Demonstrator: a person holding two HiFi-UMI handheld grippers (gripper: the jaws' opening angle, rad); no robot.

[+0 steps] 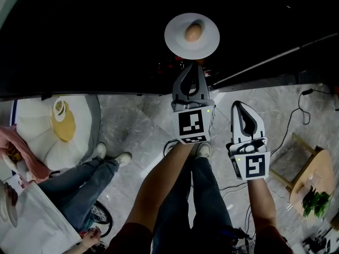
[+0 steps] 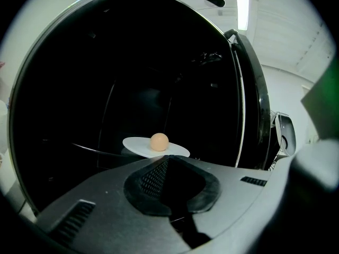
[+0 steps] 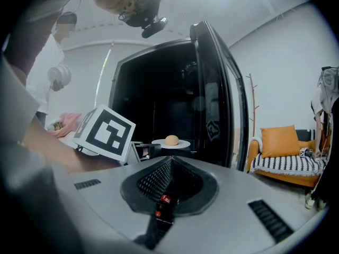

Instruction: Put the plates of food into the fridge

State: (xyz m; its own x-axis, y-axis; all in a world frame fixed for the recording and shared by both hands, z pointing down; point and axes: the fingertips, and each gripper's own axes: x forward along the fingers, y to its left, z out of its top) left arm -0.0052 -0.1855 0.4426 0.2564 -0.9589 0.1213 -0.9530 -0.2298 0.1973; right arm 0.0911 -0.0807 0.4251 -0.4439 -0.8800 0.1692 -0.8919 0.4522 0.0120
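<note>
**Status: transfer under way.**

The fridge [image 2: 106,67] stands open, with its door [image 3: 218,89] swung to the right. We hold the left claw [image 1: 193,63] clenched on the near rim of a white plate [image 1: 177,42]. The plate carries one round brown piece of food [image 1: 194,32]. It lies level inside the dark fridge opening, straight ahead of the left claw. A thin shelf edge [image 2: 90,148] runs just left of the plate at about the same height. We cannot tell whether the plate bears on the shelf or hangs just above it.

The right claw [image 1: 239,106] is clenched on nothing. It hangs to the right of the left claw, nearer to us and outside the fridge.

**Done, as we judge it:** the door is open and one plate is within the fridge.

**Left to do:**
- Set this plate down, release its rim and draw the left claw out.
- Carry over what is on the round white surface [image 1: 32,126], well apart at the left. Yellow food [image 1: 64,127] lies there beside a small dish [image 1: 59,108], and we judge that this goes in next.

We see no other plate inside the fridge, though the interior is too dark to be sure.
</note>
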